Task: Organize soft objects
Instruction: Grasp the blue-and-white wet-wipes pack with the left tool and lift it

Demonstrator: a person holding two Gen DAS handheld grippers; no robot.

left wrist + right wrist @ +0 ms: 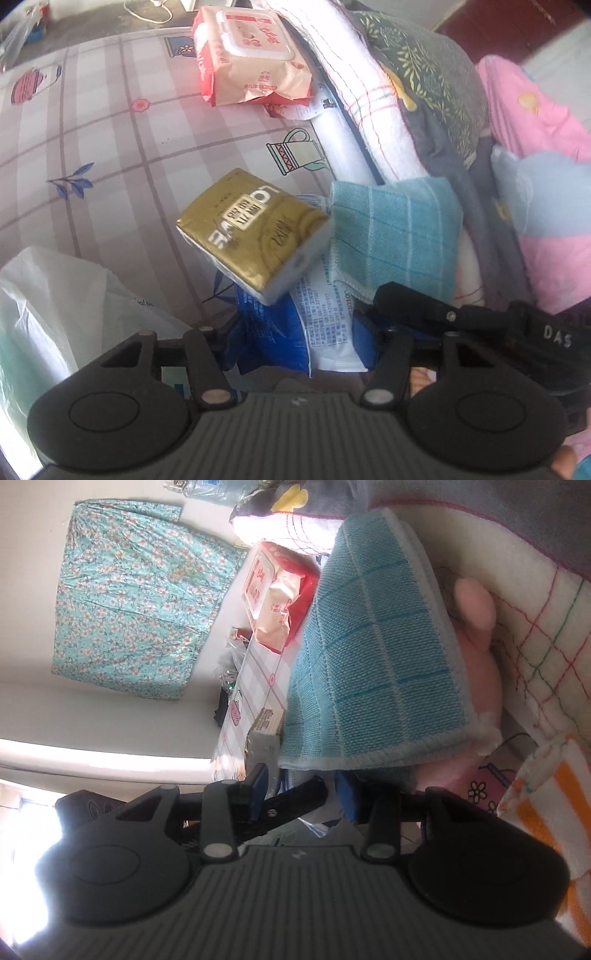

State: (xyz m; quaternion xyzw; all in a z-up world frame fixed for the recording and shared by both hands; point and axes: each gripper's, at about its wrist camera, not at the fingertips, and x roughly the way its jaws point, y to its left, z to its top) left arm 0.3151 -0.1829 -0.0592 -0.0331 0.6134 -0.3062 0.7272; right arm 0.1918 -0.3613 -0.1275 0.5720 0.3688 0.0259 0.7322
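Glossy gold tissue pack [251,236] beside ribbed blue cloth [395,236]; either tool's grip, perhaps hidden, can't be told.

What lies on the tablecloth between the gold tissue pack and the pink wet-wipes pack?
In the left wrist view, only bare tablecloth with a printed jug lies between the gold tissue pack and the wet-wipes pack.

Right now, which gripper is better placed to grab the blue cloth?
Right, probably. The right gripper points just under the blue cloth, at its hem; the left wrist view centres on the gold tissue pack instead.
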